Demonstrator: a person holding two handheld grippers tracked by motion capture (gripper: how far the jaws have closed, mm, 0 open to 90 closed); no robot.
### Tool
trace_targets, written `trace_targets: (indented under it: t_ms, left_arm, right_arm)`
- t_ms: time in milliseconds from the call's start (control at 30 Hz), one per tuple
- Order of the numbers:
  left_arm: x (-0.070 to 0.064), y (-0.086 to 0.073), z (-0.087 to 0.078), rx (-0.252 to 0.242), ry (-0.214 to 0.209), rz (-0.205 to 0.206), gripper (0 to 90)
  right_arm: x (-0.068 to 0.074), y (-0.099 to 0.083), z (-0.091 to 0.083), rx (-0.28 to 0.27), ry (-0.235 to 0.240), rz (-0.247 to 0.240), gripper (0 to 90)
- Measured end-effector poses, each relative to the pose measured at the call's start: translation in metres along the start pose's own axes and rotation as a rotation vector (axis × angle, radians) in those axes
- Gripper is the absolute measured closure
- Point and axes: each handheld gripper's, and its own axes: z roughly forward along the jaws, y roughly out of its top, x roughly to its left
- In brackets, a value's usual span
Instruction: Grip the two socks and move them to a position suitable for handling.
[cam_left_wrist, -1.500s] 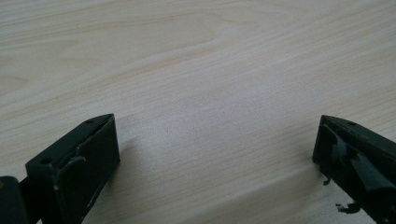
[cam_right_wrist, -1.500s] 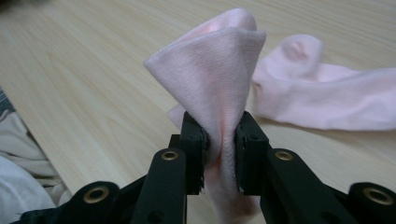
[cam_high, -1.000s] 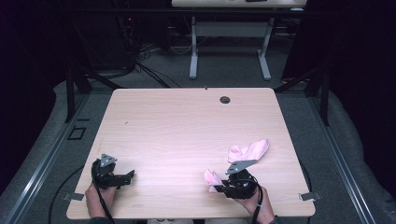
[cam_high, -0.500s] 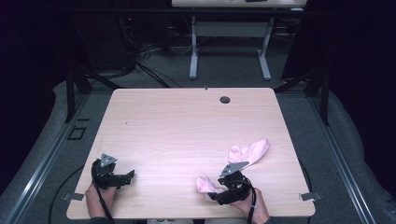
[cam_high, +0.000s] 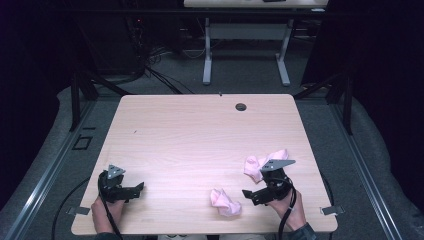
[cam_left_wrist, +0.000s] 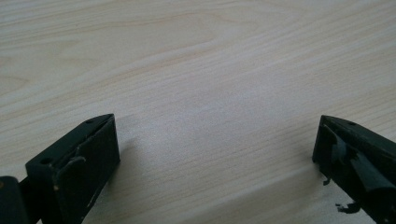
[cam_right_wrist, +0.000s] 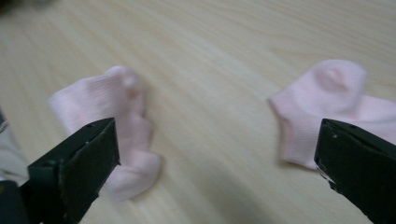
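Item: two small pink ankle socks on a pale wood desk (cam_high: 200, 145), near its front right corner.

Sock A, the crumpled sock (cam_high: 225, 201): lies bunched in a loose heap just left of the right claw (cam_high: 250, 194), apart from it. In the right gripper view the crumpled sock (cam_right_wrist: 116, 126) sits at the left, partly behind the left jaw.

Sock B, the flatter sock (cam_high: 262, 162): lies farther back on the desk, partly under the grey plate of the right claw. In the right gripper view the flatter sock (cam_right_wrist: 327, 107) spreads at the right, heel bump up, cuff edge toward the middle.

Handling, as judged: knit fabric, very light, soft and limp, not fragile. It will sag and fold when lifted and can drag across the wood instead of rising. Best hold is a raised fold or the thicker ribbed cuff, pinched from above; a flat single layer gives little to bite on.

Right claw: released, jaws spread wide, both socks between them in its own view, nothing gripped.

Left claw (cam_high: 137, 187): released, jaws wide apart over bare wood near the front left, well apart from both socks.
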Motion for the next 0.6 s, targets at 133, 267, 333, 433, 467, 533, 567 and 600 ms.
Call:
trace_targets:
  t_ms: [133,267,333,433,467,533,567,600]
  left_arm:
    - [0.000,0.000,0.000,-0.001,0.000,0.000,0.3]
    - [0.000,0.000,0.000,0.000,0.000,0.000,0.3]
    - [0.000,0.000,0.000,0.000,0.000,0.001,0.3]
    - [0.000,0.000,0.000,0.000,0.000,0.000,0.3]
    - [0.000,0.000,0.000,0.000,0.000,0.000,0.3]
    - [0.000,0.000,0.000,0.000,0.000,0.000,0.3]
    - [0.000,0.000,0.000,0.000,0.000,0.000,0.3]
    - [0.000,0.000,0.000,0.000,0.000,0.000,0.3]
  right_arm:
    - [-0.023,0.003,0.000,-0.019,-0.056,0.040,0.0]
    - [-0.038,0.005,0.005,-0.008,-0.100,0.062,0.0]
    - [-0.051,0.005,0.011,0.009,-0.131,0.081,0.0]
    - [-0.062,0.006,0.019,0.018,-0.170,0.105,0.0]
    - [-0.062,0.006,0.019,0.018,-0.170,0.105,0.0]
    - [-0.069,0.007,0.025,0.025,-0.193,0.116,0.0]
    - [-0.072,0.007,0.029,0.024,-0.218,0.119,0.0]
    - [-0.078,0.007,0.033,0.024,-0.237,0.127,0.0]
